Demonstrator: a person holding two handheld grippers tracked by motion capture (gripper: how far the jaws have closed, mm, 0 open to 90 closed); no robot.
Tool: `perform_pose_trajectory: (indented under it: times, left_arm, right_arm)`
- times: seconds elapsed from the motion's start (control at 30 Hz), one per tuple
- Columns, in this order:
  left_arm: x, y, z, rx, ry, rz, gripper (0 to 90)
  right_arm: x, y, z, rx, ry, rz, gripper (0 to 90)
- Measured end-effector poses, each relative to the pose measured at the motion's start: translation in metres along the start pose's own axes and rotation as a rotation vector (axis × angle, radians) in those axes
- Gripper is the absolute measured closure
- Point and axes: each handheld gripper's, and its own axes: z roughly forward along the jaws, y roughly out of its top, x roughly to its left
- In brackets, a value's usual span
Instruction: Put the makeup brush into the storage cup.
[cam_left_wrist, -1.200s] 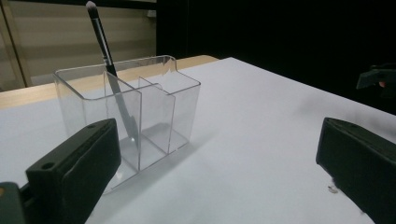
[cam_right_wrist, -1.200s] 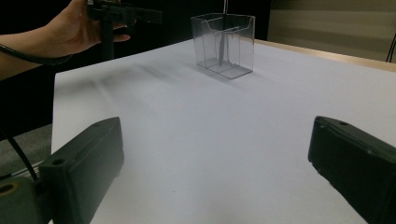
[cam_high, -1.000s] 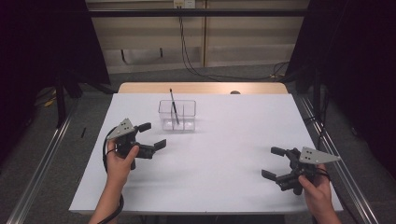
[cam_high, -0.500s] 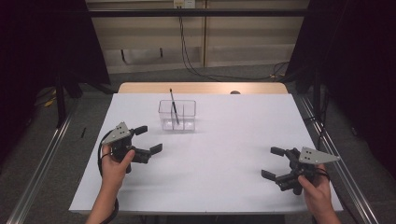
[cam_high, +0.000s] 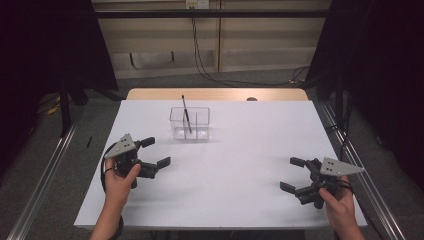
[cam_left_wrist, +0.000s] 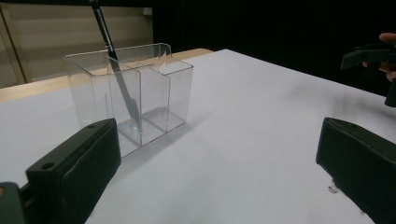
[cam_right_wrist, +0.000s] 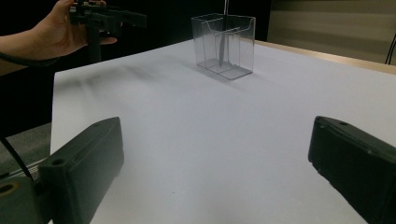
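Pen (cam_high: 186, 114) leans in box (cam_high: 189, 123) near table's (cam_high: 250, 150) back edge. Both tongs wide, empty: left (cam_high: 152, 152) near left edge, right (cam_high: 291, 174) near right corner. Next prob. reach w/ left.

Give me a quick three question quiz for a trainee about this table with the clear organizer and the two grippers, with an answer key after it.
1. True or false: the black pen lies flat on the white table.
2. Which gripper is nearer the clear organizer: A) left gripper B) right gripper?
3. Fill in: both grippers have their fingers ____ and hold nothing.

Key
1. False: it stands tilted inside the organizer, its top poking above the rim.
2. A: in the left gripper view the organizer sits just past one finger.
3. Open: each gripper view shows a wide gap with bare table between.
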Motion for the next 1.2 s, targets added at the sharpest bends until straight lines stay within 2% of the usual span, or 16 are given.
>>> perform_pose_trajectory:
  times: [0.2, 1.2]
  left_arm:
    - [0.000, -0.001, -0.003, -0.003, 0.000, -0.009, 0.0]
    - [-0.001, -0.006, -0.021, 0.007, 0.013, 0.018, 0.0]
  right_arm:
    - [0.000, 0.000, 0.000, 0.001, 0.000, 0.000, 2.7]
    - [-0.001, -0.001, -0.001, -0.002, -0.004, 0.001, 2.6]
